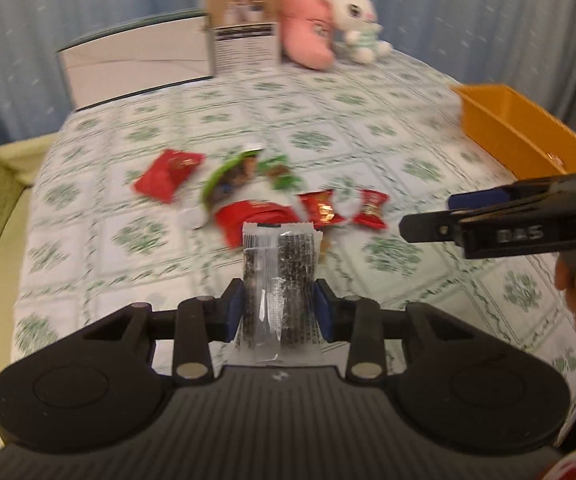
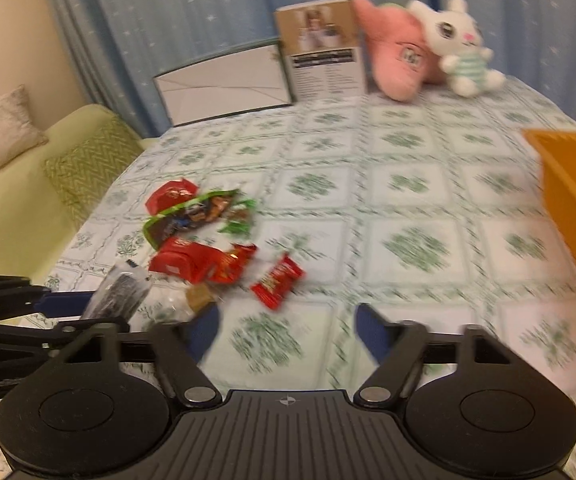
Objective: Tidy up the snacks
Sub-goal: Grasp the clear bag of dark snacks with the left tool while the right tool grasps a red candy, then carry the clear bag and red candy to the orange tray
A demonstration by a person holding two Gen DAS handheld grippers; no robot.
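Note:
My left gripper [image 1: 279, 304] is shut on a clear packet of black sesame snack [image 1: 277, 280], held upright above the table; the packet also shows in the right wrist view [image 2: 117, 294]. A pile of snacks lies on the tablecloth: red packets [image 1: 167, 174] [image 1: 324, 208] [image 1: 372, 208], a green packet [image 1: 227, 178], and a red bag [image 1: 255, 216]. In the right wrist view the pile [image 2: 195, 236] sits left of centre, with one red packet [image 2: 275, 284] apart. My right gripper [image 2: 288, 332] is open and empty above the cloth. An orange bin [image 1: 520, 132] [image 2: 572, 184] stands at the right.
A white box [image 1: 135, 64], a brown carton [image 1: 243, 24], a pink plush [image 1: 308, 28] and a white bunny plush [image 1: 360, 20] stand at the table's far edge. A sofa with cushions [image 2: 27, 168] is to the left. The right gripper's body [image 1: 508, 220] reaches in from the right.

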